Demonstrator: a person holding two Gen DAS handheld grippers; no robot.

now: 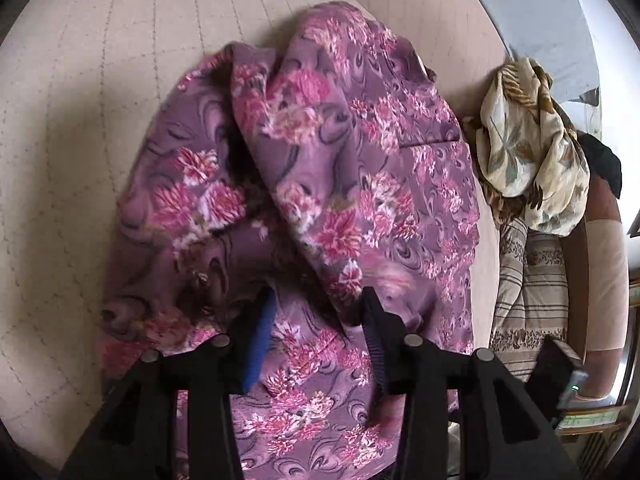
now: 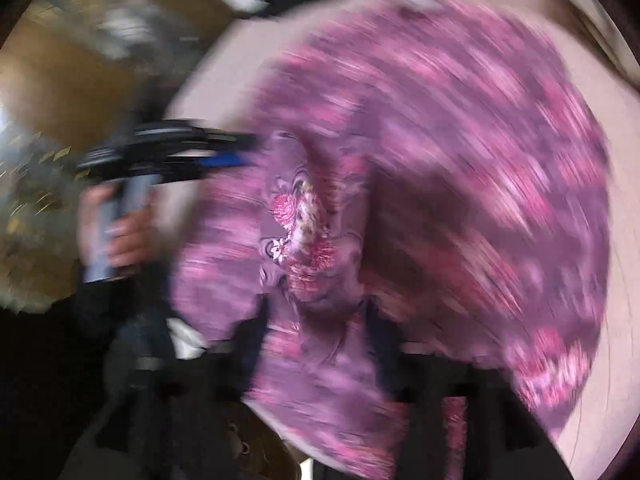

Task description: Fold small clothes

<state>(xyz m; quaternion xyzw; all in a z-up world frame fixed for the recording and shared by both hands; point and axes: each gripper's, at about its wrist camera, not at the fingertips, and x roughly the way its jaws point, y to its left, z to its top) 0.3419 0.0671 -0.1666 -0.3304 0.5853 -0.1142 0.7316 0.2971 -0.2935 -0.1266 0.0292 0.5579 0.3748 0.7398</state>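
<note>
A: Where are we with the folding?

B: Early, we judge. The purple floral garment (image 1: 320,184) lies in a rumpled heap on the beige quilted bed (image 1: 100,80), one layer thrown loosely over another, with no flat edges or tidy creases. So we still have to spread it, line it up and make the real folds.

A: And the other clothes?

B: A cream leaf-print garment (image 1: 528,152) sits bunched just beside the purple one, on its right in the left wrist view, untouched as far as we can see. A striped cloth (image 1: 524,292) hangs below it. Nothing we see looks finished.

A: What are our tools doing?

B: The left tool (image 1: 316,312) stands with its fingers apart over the near edge of the purple cloth. Fabric lies between them, but the pads (image 1: 260,344) are not pressing on it, so we call it released. The right tool (image 2: 316,320) also shows a gap between its fingers with purple fabric running through, though that view is badly smeared; it looks released to us rather than clenched.

A: What does each view add?

B: The left wrist view is sharp and gives us the bed, the cream garment and the heap's layers. The right wrist view misses those, but it shows the left tool from the side at the cloth's edge, with the person's hand (image 2: 120,232) around its handle.
</note>
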